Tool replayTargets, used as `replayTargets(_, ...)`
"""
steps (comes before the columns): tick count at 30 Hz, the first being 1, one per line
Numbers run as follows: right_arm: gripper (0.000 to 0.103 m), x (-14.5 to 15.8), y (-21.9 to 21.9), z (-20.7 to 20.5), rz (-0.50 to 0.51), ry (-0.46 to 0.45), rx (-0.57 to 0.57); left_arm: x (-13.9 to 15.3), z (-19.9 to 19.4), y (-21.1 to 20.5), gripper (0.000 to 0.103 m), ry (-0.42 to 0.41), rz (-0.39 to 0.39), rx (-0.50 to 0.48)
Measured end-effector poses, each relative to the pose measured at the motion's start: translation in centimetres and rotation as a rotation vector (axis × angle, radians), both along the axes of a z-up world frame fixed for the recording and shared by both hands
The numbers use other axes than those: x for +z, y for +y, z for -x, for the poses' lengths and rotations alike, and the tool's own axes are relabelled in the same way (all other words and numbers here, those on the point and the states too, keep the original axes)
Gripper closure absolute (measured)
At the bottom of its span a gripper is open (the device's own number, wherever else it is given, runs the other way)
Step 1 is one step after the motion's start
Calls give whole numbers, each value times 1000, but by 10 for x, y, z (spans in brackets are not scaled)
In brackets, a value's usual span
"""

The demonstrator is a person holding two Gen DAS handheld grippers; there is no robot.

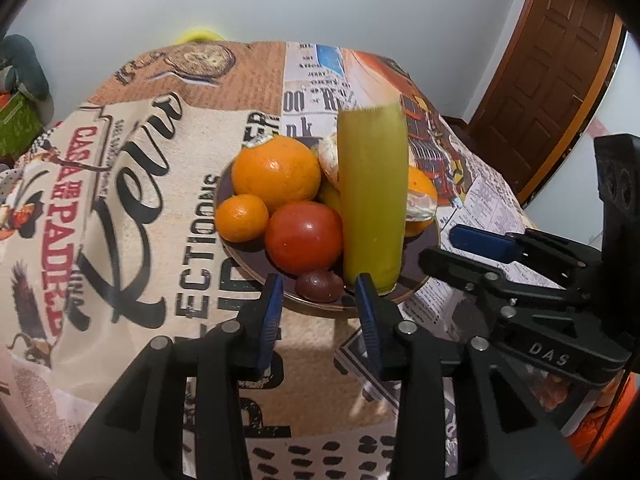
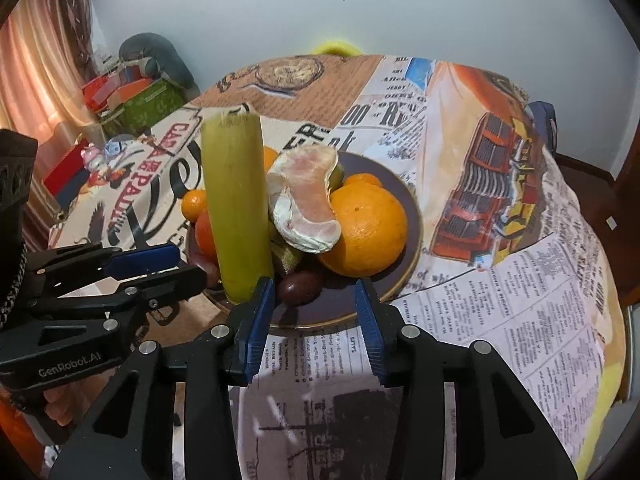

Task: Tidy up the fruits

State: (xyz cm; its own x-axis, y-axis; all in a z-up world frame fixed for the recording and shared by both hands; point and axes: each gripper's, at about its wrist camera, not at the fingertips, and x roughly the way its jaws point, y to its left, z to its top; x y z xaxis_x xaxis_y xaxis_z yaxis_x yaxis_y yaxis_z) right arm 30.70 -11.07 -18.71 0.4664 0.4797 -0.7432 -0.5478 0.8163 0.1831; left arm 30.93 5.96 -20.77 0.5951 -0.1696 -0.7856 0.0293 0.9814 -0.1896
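From my cameras I see a table (image 1: 132, 208) draped all over in a printed cloth (image 2: 500, 272), a patchwork of newsprint columns, big black lettering, red lettering and an orange truck picture. The cloth hangs over the near edge, where I see a band of black dashes. Directly on the cloth sits one dark round plate (image 2: 404, 216) with a thin gold rim, set toward the near side of the tabletop, roughly in the middle of its width. The plate carries a heap of fruit. At the far edge of the table something yellow (image 1: 199, 35) peeks up; I cannot tell what it is.
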Motion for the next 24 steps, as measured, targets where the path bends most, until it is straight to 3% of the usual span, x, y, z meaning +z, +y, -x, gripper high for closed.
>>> replayTargets(4, 65, 23, -9, 12, -29, -46, -16, 23, 14, 4, 66, -49, -2, 25)
replayTargets(10, 65, 75, -23, 40, -79, -158, -34, 82, 47, 10, 66, -176, -5, 64)
replayTargets(17, 65, 147, -44, 99, -173, -331, -53, 167, 110, 4, 66, -393, -25, 97)
replayTargets(24, 65, 194, -59, 155, -243, -477, -72, 224, 178, -8, 65, -569, -69, 104)
